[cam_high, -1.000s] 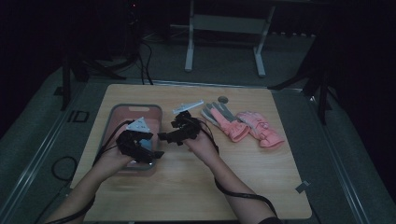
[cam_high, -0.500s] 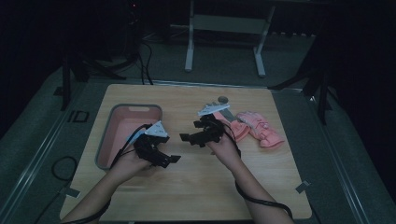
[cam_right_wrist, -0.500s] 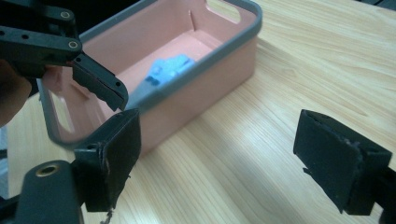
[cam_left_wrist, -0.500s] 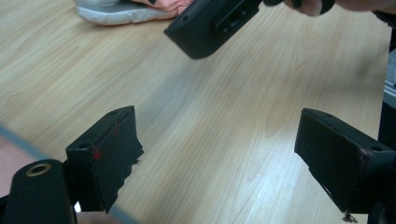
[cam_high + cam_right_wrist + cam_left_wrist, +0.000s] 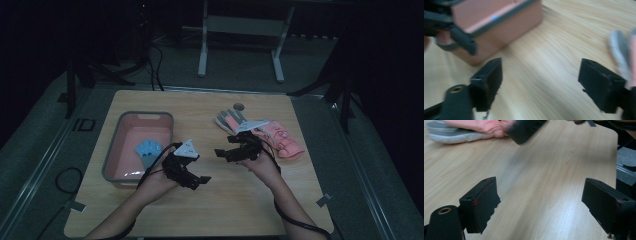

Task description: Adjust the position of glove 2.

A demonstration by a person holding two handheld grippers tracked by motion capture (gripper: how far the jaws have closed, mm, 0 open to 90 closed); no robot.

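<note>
Your right gripper point(image 5: 231, 151) has just been narrowing its jaws, yet both it and your left gripper point(image 5: 192, 176) stand wide and empty. The gloves point(image 5: 260, 134) lie at two o'clock on the surface; probably next you reach them, then the pink tub point(image 5: 142, 117).

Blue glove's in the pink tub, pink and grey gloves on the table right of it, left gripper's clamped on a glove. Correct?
Not quite. The left gripper holds nothing: the left gripper view shows its jaws open over bare table. The rest stands: blue glove in the tub, pink and grey gloves to its right.
</note>
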